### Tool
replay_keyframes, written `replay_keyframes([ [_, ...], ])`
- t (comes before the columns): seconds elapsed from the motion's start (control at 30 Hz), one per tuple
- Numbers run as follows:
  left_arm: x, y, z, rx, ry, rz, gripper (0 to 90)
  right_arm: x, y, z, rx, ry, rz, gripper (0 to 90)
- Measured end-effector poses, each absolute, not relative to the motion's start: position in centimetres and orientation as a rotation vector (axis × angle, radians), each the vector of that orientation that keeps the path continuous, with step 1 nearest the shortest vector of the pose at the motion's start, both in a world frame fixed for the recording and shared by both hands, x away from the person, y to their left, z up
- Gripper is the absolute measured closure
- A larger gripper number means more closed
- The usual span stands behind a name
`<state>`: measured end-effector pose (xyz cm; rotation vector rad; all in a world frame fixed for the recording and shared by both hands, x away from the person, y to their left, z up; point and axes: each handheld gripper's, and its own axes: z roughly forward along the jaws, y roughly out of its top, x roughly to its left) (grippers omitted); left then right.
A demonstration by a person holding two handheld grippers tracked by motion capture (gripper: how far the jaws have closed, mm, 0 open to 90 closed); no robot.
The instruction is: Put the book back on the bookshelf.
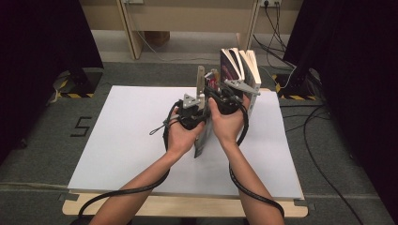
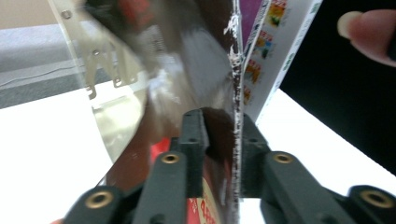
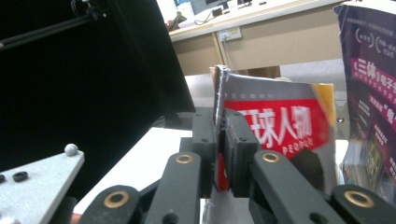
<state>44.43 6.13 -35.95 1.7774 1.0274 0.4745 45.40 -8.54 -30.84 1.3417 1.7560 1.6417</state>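
A thin magazine with a red cover (image 1: 202, 140) is held on edge over the middle of the white table (image 1: 126, 140). In the high view my left gripper (image 1: 201, 99) and my right gripper (image 1: 214, 90) meet on it, side by side. The left gripper view shows my left gripper (image 2: 223, 140) shut on the glossy dark and red cover (image 2: 205, 79) near its worn edge. The right gripper view shows my right gripper (image 3: 218, 149) shut on the frayed edge of the magazine (image 3: 280, 126), whose red title panel faces the camera.
Upright books (image 1: 240, 70) stand at the back right of the table, right behind the grippers; a purple one (image 3: 369, 88) is close on the right. A clear plastic plate with screws (image 2: 98, 56) stands by the magazine. Dark curtains flank the table.
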Motion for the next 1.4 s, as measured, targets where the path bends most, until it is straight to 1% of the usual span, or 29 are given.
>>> replay_keyframes([
  [0.07,44.4,6.3,-36.0,1.775,1.031,0.485,85.0,45.5,-8.5,-30.8,1.338,1.772,1.647,79.7],
  [0.13,44.4,6.8,-36.1,1.762,1.041,0.476,86.0,45.5,-8.5,-30.8,1.323,1.782,1.651,78.8],
  [0.17,44.4,7.0,-36.2,1.759,1.047,0.459,86.0,45.4,-8.5,-30.6,1.310,1.792,1.665,75.7],
  [0.2,44.4,7.1,-36.3,1.754,1.050,0.456,86.1,45.0,-8.7,-30.3,1.269,1.796,1.692,70.2],
  [0.23,44.4,7.3,-36.4,1.748,1.052,0.456,86.1,45.0,-8.7,-30.3,1.269,1.796,1.692,70.2],
  [0.27,44.4,7.5,-36.4,1.740,1.051,0.457,86.1,44.6,-9.2,-30.0,1.246,1.782,1.703,67.7],
  [0.43,44.3,8.0,-36.2,1.716,1.047,0.460,86.2,43.6,-11.2,-29.9,1.255,1.738,1.716,66.6],
  [0.5,44.4,8.3,-36.0,1.713,1.045,0.462,86.2,43.1,-12.6,-30.0,1.267,1.708,1.711,66.3],
  [0.53,44.4,8.4,-35.9,1.707,1.047,0.462,86.2,42.8,-14.2,-30.4,1.294,1.673,1.689,66.2],
  [0.63,44.7,8.8,-35.8,1.698,1.042,0.449,86.3,42.5,-16.7,-31.6,1.338,1.642,1.646,66.1],
  [0.67,44.7,8.8,-35.8,1.698,1.042,0.449,86.3,42.5,-16.7,-31.6,1.338,1.642,1.646,66.1],
  [0.7,44.9,8.9,-35.8,1.701,1.037,0.444,86.3,42.3,-18.3,-32.7,1.376,1.624,1.617,66.1],
  [0.77,45.0,8.9,-35.8,1.701,1.038,0.438,86.3,42.2,-19.8,-34.1,1.432,1.608,1.593,66.1],
  [0.8,45.1,9.0,-35.7,1.706,1.035,0.433,86.3,42.2,-19.8,-34.1,1.432,1.608,1.593,66.1],
  [0.83,45.2,9.0,-35.6,1.706,1.036,0.427,86.3,42.0,-21.1,-35.8,1.479,1.605,1.559,66.1],
  [0.87,45.4,9.1,-35.6,1.708,1.035,0.426,86.3,42.0,-21.1,-35.8,1.479,1.605,1.559,66.1],
  [0.9,45.4,9.1,-35.5,1.708,1.035,0.427,86.3,41.7,-22.2,-37.5,1.532,1.604,1.535,66.1],
  [0.93,45.5,9.2,-35.5,1.706,1.037,0.428,86.3,41.7,-22.2,-37.5,1.532,1.604,1.535,66.1],
  [0.97,45.5,9.4,-35.4,1.702,1.042,0.427,86.3,41.3,-23.1,-39.0,1.573,1.603,1.508,66.1],
  [1.03,45.6,9.4,-35.4,1.698,1.046,0.424,86.3,41.0,-23.5,-39.6,1.601,1.600,1.497,66.1],
  [1.13,45.5,9.8,-35.1,1.694,1.044,0.427,86.3,40.5,-24.8,-41.8,1.658,1.582,1.441,66.0],
  [1.17,45.5,9.8,-35.1,1.694,1.044,0.427,86.4,40.5,-24.8,-41.8,1.658,1.582,1.441,66.0],
  [1.2,45.5,10.2,-34.8,1.680,1.047,0.435,86.3,40.5,-25.2,-42.8,1.663,1.583,1.415,66.0],
  [1.23,45.5,10.2,-34.8,1.680,1.047,0.435,86.3,40.5,-25.2,-42.8,1.663,1.583,1.415,66.0],
  [1.27,45.5,10.4,-34.6,1.675,1.048,0.440,86.4,40.4,-25.2,-43.8,1.679,1.589,1.394,65.8],
  [1.37,45.6,10.7,-34.1,1.665,1.052,0.459,86.4,40.2,-25.2,-44.6,1.667,1.580,1.375,65.5],
  [1.4,45.7,10.8,-33.7,1.661,1.051,0.475,86.4,40.2,-25.1,-45.5,1.670,1.572,1.361,65.4],
])
